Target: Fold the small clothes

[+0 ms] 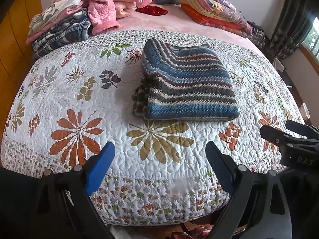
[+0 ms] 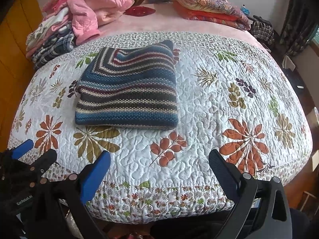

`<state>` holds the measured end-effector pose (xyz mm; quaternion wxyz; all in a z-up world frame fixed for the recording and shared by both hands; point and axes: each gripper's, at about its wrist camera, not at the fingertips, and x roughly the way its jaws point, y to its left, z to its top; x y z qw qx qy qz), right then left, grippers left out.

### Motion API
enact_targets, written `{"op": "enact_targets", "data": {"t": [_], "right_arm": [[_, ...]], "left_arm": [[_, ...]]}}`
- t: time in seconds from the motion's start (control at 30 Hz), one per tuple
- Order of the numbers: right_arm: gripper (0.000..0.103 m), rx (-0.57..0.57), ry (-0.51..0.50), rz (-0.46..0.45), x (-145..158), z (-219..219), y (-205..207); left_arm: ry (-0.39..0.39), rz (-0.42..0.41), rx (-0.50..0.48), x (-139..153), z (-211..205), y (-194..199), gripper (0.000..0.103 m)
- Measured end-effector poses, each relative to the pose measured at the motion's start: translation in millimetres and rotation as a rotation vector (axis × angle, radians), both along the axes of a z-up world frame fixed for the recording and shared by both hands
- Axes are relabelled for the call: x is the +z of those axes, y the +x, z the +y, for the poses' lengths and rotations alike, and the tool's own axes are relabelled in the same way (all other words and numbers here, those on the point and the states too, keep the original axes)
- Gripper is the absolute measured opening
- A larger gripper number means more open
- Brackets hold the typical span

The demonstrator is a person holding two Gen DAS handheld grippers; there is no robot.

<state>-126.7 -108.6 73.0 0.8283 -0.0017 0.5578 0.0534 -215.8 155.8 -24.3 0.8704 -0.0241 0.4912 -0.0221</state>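
Bedroom light fell on a bed spread with a white floral quilt (image 1: 83, 91), and a pink blanket (image 1: 169, 23) covered the far half. I saw the folded striped sweater (image 1: 187, 83) lying flat on the quilt, roughly in the middle, a little to the far side of both grippers and touching neither. At its left edge a darker knitted part stuck out from under the fold.

My left gripper (image 1: 160, 163) hung over the near edge of the quilt with its jaws spread wide and nothing between them. My right gripper (image 2: 159, 169) sat just to its right, jaws equally wide and empty; in the left view its black tips showed at the right margin.

Nothing lay between the grippers and the sweater, only bare quilt. At the far left stood a pile of clothes (image 1: 59, 25): plaid, white and pink pieces, with a pink padded jacket (image 1: 111, 2) slumped on top and one sleeve hanging down onto the blanket. A small red item (image 1: 152, 10) lay on the blanket beyond the sweater. At the far right sat a stack of folded patterned bedding (image 1: 215, 10), orange below. A curtain (image 1: 287, 29) hung by a window on the right, and wooden cabinets (image 1: 14, 45) ran along the left.
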Motion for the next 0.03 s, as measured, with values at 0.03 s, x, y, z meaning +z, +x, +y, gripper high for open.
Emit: {"op": "enact_targets", "data": {"t": [0.03], "right_arm": [[0.099, -0.002, 0.002, 0.001, 0.2, -0.3, 0.3]], "left_arm": [[0.001, -0.001, -0.001, 0.2, -0.3, 0.2, 0.091]]}}
